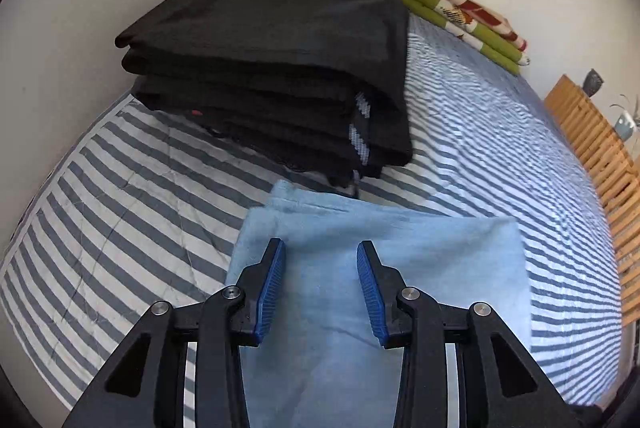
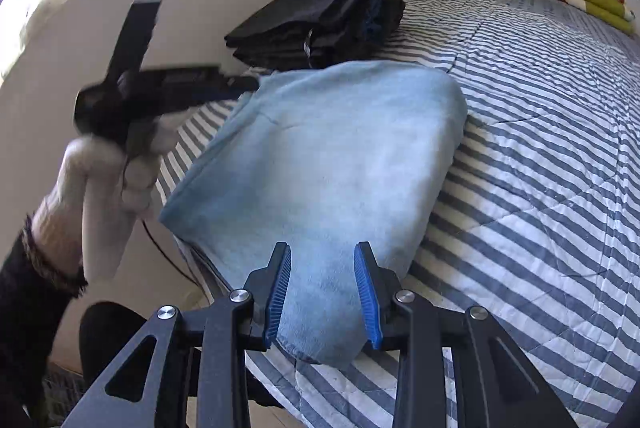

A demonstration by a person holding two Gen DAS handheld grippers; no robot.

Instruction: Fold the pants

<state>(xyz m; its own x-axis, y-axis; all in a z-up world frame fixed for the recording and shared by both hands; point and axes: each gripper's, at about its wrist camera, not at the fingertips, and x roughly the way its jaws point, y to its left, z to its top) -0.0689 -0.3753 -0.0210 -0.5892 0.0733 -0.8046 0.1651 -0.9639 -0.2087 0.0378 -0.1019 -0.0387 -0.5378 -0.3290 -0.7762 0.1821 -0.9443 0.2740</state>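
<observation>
Lying folded on the striped bed (image 1: 132, 196), the light-blue pants (image 1: 384, 268) form a compact rectangle near the bed's near edge, just in front of a stack (image 1: 272, 68) of dark folded clothes that sits against the wall. Both grippers have let go: the left gripper (image 1: 321, 260) hangs over the pants with its blue pads apart and nothing pinched between them, only cloth seen below the gap, and the right gripper (image 2: 322, 268) likewise stands parted above the rounded near end of the bundle, gripping nothing. In the right wrist view the left hand (image 2: 120, 164) shows at the far-left side of the pants, blurred, holding its tool at about the bundle's far corner. A green and red blanket (image 1: 460, 12) lies folded at the far end of the bed, well apart from the work. Judging from the layout, the folding itself looks finished or nearly so, since the pants show doubled layers and tidy edges, and the step in hand seems to be the release after the last fold. What comes next probably calls for either a light smoothing of the top layer or a two-sided grasp under the bundle's ends to lift it onto the dark stack without letting the layers slide open.
</observation>
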